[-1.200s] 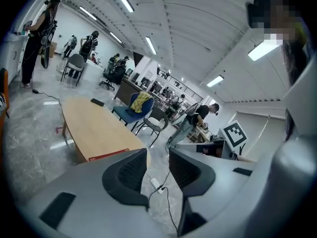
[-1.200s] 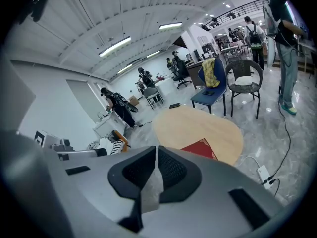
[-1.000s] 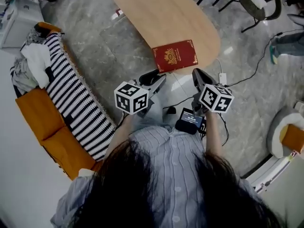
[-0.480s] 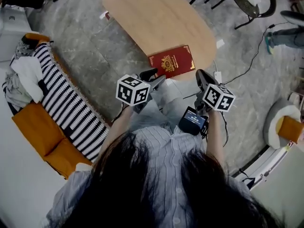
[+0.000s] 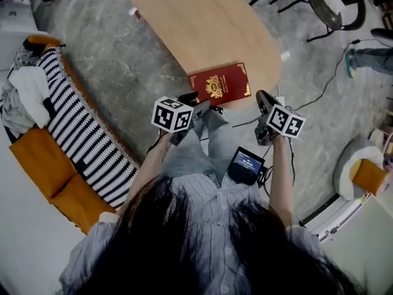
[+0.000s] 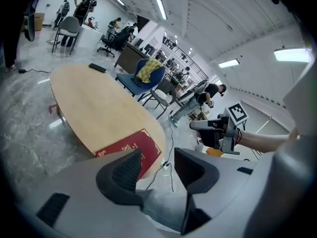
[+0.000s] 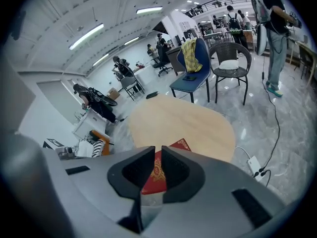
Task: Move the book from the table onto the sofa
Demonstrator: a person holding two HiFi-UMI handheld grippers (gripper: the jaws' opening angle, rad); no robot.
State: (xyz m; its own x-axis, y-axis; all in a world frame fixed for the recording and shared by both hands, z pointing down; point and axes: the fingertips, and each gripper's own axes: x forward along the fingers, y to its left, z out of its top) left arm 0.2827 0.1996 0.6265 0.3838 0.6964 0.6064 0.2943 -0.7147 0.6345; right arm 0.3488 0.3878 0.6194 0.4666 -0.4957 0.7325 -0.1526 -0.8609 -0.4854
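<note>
From the head view, an oval wooden table (image 5: pixel 202 23) stands on a grey marble floor (image 5: pixel 116 60), and the red book (image 5: pixel 220 83) lies flat at the table's near edge, by its rounded end. An orange sofa (image 5: pixel 37 152) with a striped blanket (image 5: pixel 80 128) stands well apart at the left. The left gripper (image 5: pixel 196 103) and right gripper (image 5: pixel 264 98) hover just short of the book. In the left gripper view, the jaws have just been opening and stand wide with nothing between them. In the right gripper view, the jaws are nearly together and empty. Past the table stand a blue chair (image 7: pixel 190 81) and a wicker chair (image 7: pixel 230 63) in a strip-lit open office.
</note>
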